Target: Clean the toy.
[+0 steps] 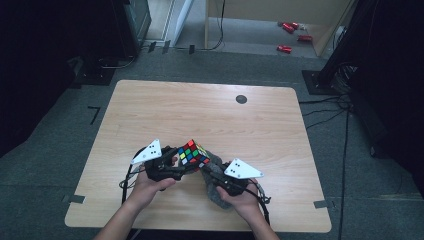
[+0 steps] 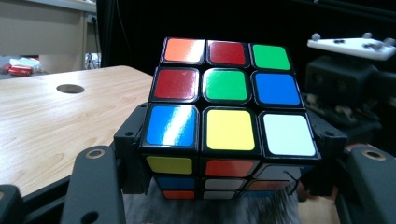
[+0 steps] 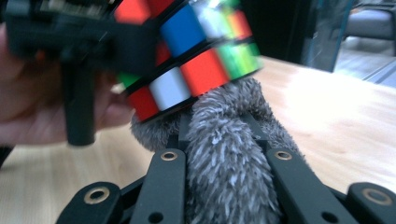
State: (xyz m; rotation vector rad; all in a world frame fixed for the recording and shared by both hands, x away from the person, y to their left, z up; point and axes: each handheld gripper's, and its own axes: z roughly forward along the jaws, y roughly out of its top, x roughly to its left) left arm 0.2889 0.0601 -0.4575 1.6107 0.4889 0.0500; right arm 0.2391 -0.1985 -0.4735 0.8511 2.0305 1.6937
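A scrambled Rubik's cube (image 1: 193,153) hangs tilted above the near middle of the wooden table (image 1: 200,110). My left gripper (image 1: 181,163) is shut on it from the left. In the left gripper view the cube (image 2: 229,107) sits between the two black jaws, with my left gripper (image 2: 229,151) clamping its lower layers. My right gripper (image 1: 211,172) is shut on a grey fluffy cloth (image 1: 216,162) that touches the cube's underside. In the right gripper view the cloth (image 3: 224,177) bulges out between the jaws of my right gripper (image 3: 219,135), pressed against the cube (image 3: 196,51).
A dark round hole (image 1: 241,99) lies in the tabletop at the far right. The table's near edge runs just below the person's forearms. Red items (image 1: 290,27) lie on the floor beyond the table, and dark equipment stands on both sides.
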